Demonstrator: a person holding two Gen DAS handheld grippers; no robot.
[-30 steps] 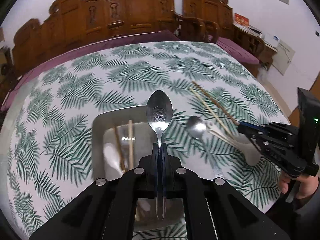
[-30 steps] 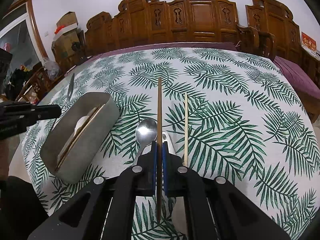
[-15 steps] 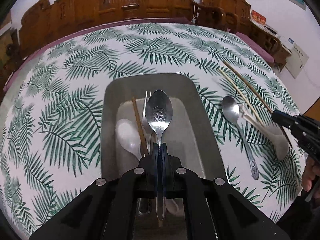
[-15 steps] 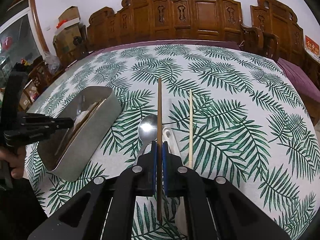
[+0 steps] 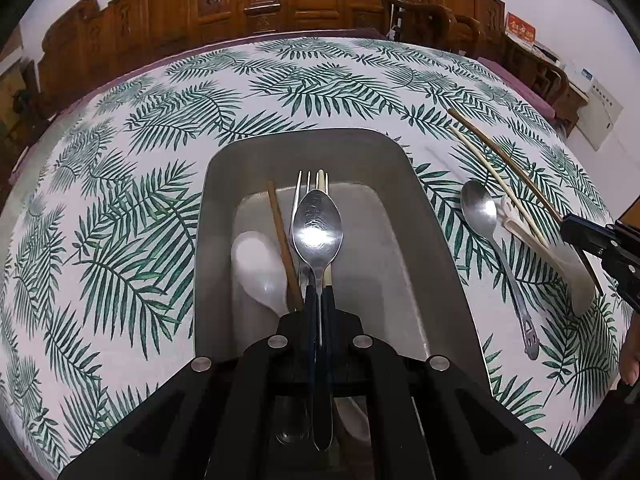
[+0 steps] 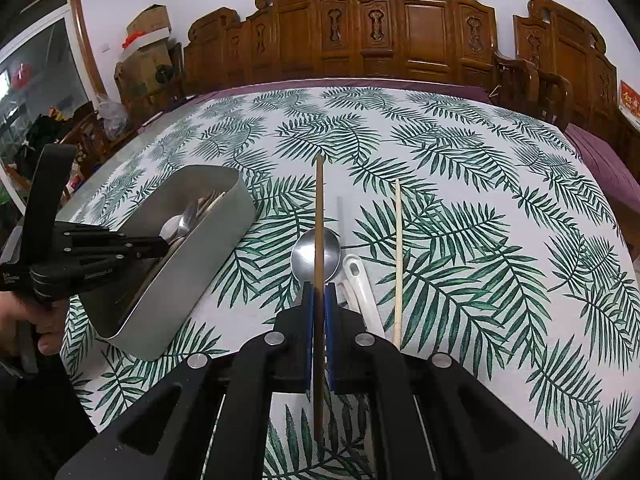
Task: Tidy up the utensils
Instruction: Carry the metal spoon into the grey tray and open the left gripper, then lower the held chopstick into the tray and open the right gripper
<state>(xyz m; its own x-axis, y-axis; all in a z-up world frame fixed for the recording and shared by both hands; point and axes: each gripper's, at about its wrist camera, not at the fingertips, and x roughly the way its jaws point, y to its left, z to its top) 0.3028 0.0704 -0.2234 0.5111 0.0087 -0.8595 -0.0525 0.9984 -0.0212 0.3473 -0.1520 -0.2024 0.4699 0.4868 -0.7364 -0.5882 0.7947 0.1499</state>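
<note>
You have carved wooden chairs [image 6: 424, 28] behind the palm-leaf tablecloth [image 6: 480, 184], and cardboard boxes [image 6: 148, 40] stacked left of them

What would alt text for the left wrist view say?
Black jaws grip a metal spoon over a grey tray holding a fork, a white spoon and a brown chopstick. The leaf-print table fills the rest.

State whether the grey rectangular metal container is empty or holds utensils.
Holds utensils. Inside the grey metal container lie a white spoon, a brown chopstick and a steel fork.
</note>
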